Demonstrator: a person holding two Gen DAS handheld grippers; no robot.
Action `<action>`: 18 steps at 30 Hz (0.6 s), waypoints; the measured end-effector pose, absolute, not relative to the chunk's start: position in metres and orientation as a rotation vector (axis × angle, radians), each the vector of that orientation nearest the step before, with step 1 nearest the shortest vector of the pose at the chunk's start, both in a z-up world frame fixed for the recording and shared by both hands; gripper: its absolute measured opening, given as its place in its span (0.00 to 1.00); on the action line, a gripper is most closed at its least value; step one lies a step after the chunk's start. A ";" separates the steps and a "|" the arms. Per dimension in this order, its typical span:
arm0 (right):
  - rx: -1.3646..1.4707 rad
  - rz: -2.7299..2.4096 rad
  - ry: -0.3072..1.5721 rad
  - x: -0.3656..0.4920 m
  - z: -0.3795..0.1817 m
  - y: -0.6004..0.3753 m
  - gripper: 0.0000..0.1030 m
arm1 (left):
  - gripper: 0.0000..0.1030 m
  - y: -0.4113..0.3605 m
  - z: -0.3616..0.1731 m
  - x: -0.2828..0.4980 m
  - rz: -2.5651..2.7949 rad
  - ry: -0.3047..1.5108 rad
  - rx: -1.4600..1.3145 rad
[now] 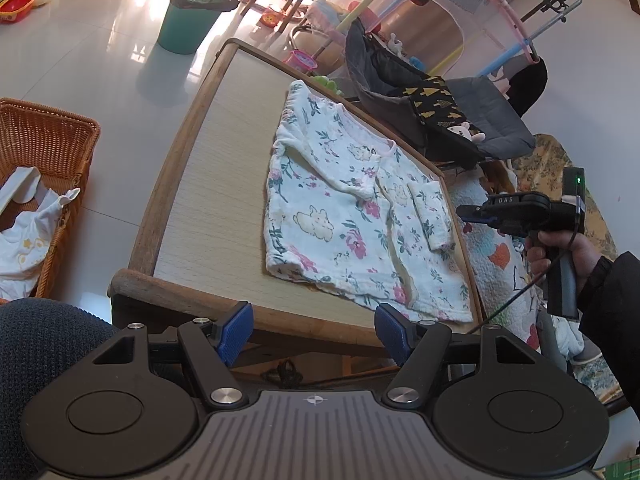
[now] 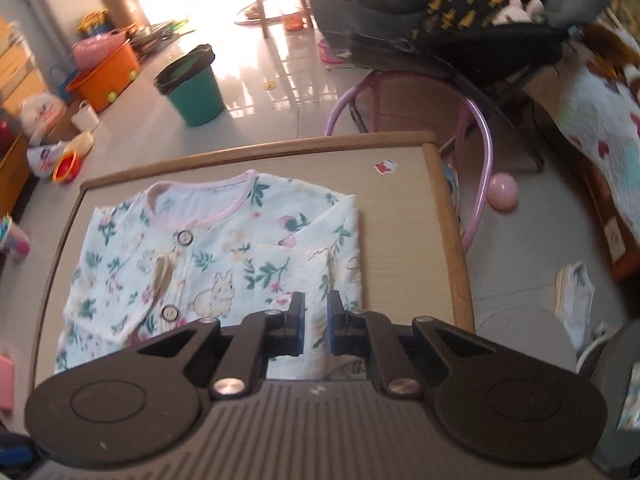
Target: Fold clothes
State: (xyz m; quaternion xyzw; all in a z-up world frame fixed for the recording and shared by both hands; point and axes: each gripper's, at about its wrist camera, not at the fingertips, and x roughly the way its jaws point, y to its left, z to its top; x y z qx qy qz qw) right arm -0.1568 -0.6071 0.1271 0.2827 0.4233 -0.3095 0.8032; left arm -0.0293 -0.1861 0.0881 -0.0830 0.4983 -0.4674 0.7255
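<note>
Mid-fold, by the look of it: floral baby top (image 2: 208, 264) spread flat on the bench (image 2: 404, 216), buttons up, collar at the far edge, one sleeve (image 2: 320, 248) already laid across the chest. Left hand-held gripper (image 1: 314, 330) hovering wide open off the near bench edge, clutching nothing. Right hand-held gripper (image 2: 315, 326) low over the hem, pads narrowly parted; possibly brushing cloth, hard to judge through the blur. Next, probably: pinch the hem at both corners, lift together, carry toward the collar.
</note>
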 end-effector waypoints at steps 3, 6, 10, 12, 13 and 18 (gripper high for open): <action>0.620 -0.675 0.911 -0.154 0.119 -0.609 0.20 | 0.67 -0.187 0.088 -0.029 -1.030 1.100 -0.179; 0.627 -0.661 0.914 -0.150 0.111 -0.607 0.21 | 0.67 -0.187 0.088 -0.029 -1.030 1.100 -0.178; 0.602 -0.676 0.942 -0.143 0.104 -0.606 0.21 | 0.67 -0.187 0.088 -0.029 -1.030 1.102 -0.175; 0.585 -0.686 0.967 -0.140 0.099 -0.606 0.21 | 0.67 -0.187 0.088 -0.028 -1.031 1.103 -0.176; 0.579 -0.692 0.979 -0.139 0.097 -0.606 0.21 | 0.67 -0.187 0.088 -0.028 -1.031 1.103 -0.176; 0.566 -0.698 0.989 -0.137 0.091 -0.604 0.20 | 0.67 -0.186 0.087 -0.027 -1.032 1.105 -0.192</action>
